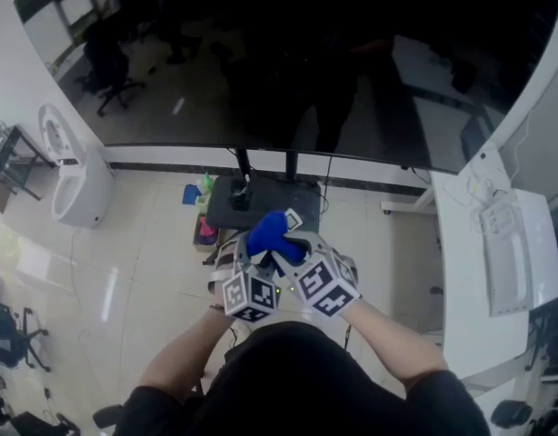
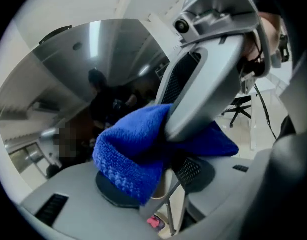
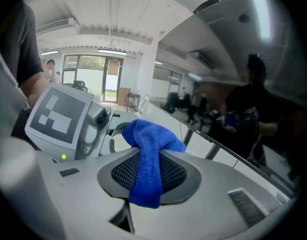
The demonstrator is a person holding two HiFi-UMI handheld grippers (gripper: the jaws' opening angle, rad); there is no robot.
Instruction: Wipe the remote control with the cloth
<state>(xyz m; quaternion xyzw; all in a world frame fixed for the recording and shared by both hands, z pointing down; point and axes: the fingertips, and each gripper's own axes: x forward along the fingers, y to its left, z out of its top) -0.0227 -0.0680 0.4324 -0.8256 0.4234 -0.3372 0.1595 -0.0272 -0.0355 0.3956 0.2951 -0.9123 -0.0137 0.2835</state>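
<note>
A blue cloth (image 1: pixel 274 236) is bunched above both grippers, which I hold close together in front of my chest. My right gripper (image 3: pixel 148 176) is shut on the cloth (image 3: pixel 148 159), which hangs down over its mesh pad. In the left gripper view the right gripper's grey jaw comes in from the upper right and pinches the cloth (image 2: pixel 133 154). The cloth droops over my left gripper (image 2: pixel 161 184), whose pads stand apart with floor showing between them. The left gripper's marker cube (image 3: pixel 61 114) shows beside the right one. I see no remote control in any view.
A large black television screen (image 1: pixel 288 62) fills the top of the head view, on a stand with a dark base (image 1: pixel 261 203). A white table (image 1: pixel 479 280) is at the right, a white appliance (image 1: pixel 74 175) at the left. Pale tiled floor lies below.
</note>
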